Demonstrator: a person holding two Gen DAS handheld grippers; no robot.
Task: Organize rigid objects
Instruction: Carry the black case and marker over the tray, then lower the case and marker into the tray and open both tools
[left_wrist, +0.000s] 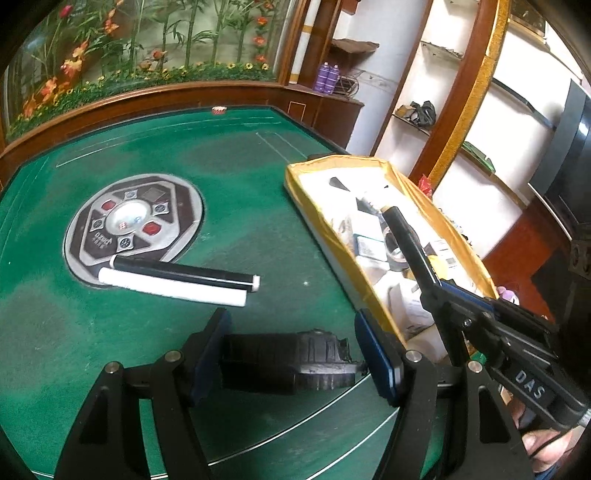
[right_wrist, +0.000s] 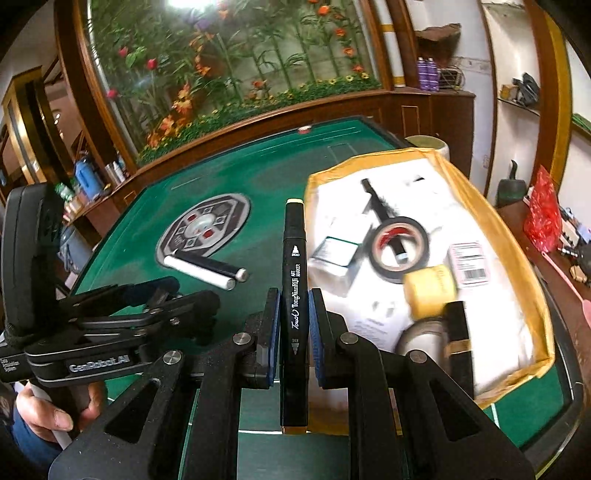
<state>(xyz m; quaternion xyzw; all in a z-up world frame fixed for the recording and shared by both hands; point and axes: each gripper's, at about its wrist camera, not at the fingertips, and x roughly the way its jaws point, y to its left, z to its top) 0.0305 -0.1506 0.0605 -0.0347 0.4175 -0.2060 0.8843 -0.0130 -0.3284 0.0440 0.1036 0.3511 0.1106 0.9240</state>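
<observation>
The right gripper (right_wrist: 294, 325) is clamping a black art marker (right_wrist: 294, 295) at mid-barrel, pads pressing on both sides, with the marker running along the finger line and its pale cap end poking past the fingertips toward the box (right_wrist: 532, 258). Risk: the grip is narrow on a smooth, square-ish barrel with much of the length sticking out, so the marker is likely to pivot or slide if it knocks the box's yellow-taped rim on the way in. The box is sitting at the right edge of the green table (left_wrist: 166, 147) and is already crowded with a tape roll (right_wrist: 399, 247), a yellow cylinder (right_wrist: 430, 293), a small white-and-green carton (right_wrist: 332, 266) and papers, so a dropped marker could land on the roll and bounce out. The left gripper (left_wrist: 291, 350) is holding a dark ribbed plastic object (left_wrist: 291, 360) between half-open fingers, near the front edge of the table; both pads appear to be touching its ends, but the right end looks ragged, so that hold is looking insecure. The two grippers are working close beside each other at the box's near corner and a collision is possible. Two rolls, one white (left_wrist: 173, 288) and one black (left_wrist: 184, 273), are lying side by side and touching near the table's middle, partly on the central control panel (left_wrist: 133, 221), not yet put away. The marker is looking clean, rigid and printed with white lettering.
</observation>
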